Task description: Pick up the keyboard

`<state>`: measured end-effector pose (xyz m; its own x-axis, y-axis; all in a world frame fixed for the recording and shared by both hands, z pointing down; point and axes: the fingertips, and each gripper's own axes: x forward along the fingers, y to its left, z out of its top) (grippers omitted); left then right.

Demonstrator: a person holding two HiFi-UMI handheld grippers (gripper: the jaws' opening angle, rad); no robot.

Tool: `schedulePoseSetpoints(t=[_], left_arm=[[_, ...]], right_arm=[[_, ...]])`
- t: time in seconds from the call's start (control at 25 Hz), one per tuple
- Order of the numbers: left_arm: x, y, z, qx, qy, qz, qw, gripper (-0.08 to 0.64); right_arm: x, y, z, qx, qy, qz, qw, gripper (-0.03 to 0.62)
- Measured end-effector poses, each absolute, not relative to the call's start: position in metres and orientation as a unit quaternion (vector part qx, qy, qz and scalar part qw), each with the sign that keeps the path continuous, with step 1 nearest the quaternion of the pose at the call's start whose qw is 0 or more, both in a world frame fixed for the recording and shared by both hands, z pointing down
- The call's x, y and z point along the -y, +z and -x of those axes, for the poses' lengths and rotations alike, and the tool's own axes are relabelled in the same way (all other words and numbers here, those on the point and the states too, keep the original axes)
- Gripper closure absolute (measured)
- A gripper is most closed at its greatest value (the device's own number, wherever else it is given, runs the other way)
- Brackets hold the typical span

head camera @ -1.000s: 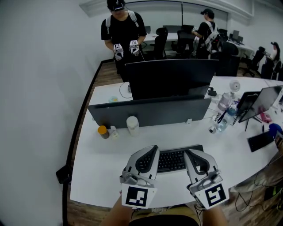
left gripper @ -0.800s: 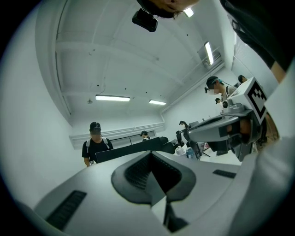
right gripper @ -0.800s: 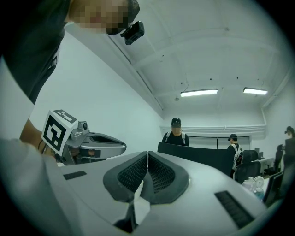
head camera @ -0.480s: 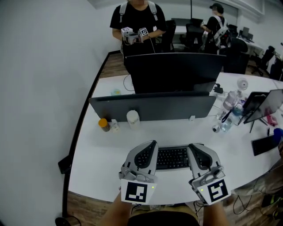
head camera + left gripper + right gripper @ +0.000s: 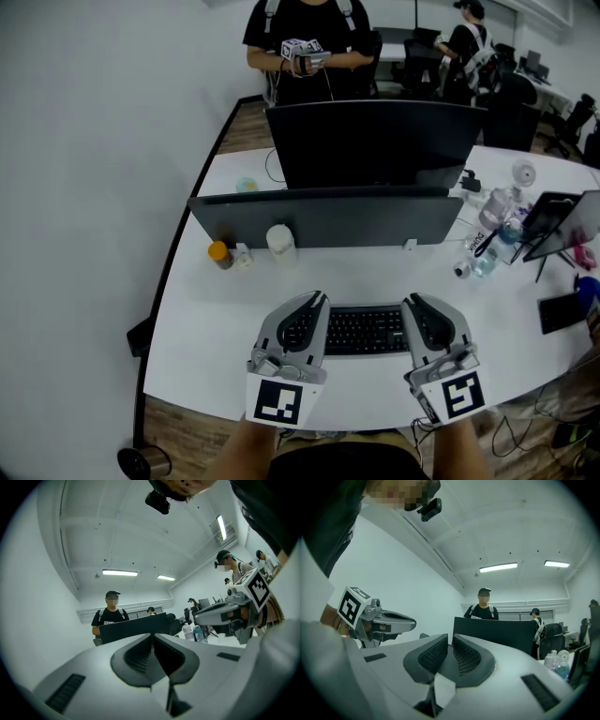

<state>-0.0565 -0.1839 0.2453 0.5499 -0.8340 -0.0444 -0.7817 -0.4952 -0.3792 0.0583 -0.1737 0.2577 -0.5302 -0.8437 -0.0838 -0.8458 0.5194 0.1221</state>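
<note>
A black keyboard lies flat on the white desk near its front edge. My left gripper hangs over the keyboard's left end and my right gripper over its right end, so both ends are hidden. Both point away from me, roughly level. In the left gripper view the left gripper has its ribbed pads pressed together with nothing between them. The right gripper is likewise shut and empty in the right gripper view. Neither gripper view shows the keyboard.
Behind the keyboard stand a grey partition and a dark monitor. A small orange-capped bottle and a white cup sit at the left. Bottles, a tablet and a phone crowd the right. A person stands beyond the desk.
Both grippers have shifted a little forward and lower at the keyboard's ends, the right one more. The head view has tilted, so the desk sits higher in frame.
</note>
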Motion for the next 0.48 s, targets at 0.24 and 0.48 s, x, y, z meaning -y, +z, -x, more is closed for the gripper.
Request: schedulePoseSetpoints(t=[0.24, 0.48], left_arm=[[0.19, 0.253, 0.048, -0.473, -0.088, 0.859, 0.175, 0.458], [0.199, 0.267, 0.036, -0.487, -0.105, 0.851, 0.166, 0.416]], right_arm=[[0.185, 0.275, -0.075, -0.878, 0.056, 0.475, -0.006, 0.458], [0.199, 0.293, -0.092, -0.883, 0.028, 0.468, -0.014, 0.409]])
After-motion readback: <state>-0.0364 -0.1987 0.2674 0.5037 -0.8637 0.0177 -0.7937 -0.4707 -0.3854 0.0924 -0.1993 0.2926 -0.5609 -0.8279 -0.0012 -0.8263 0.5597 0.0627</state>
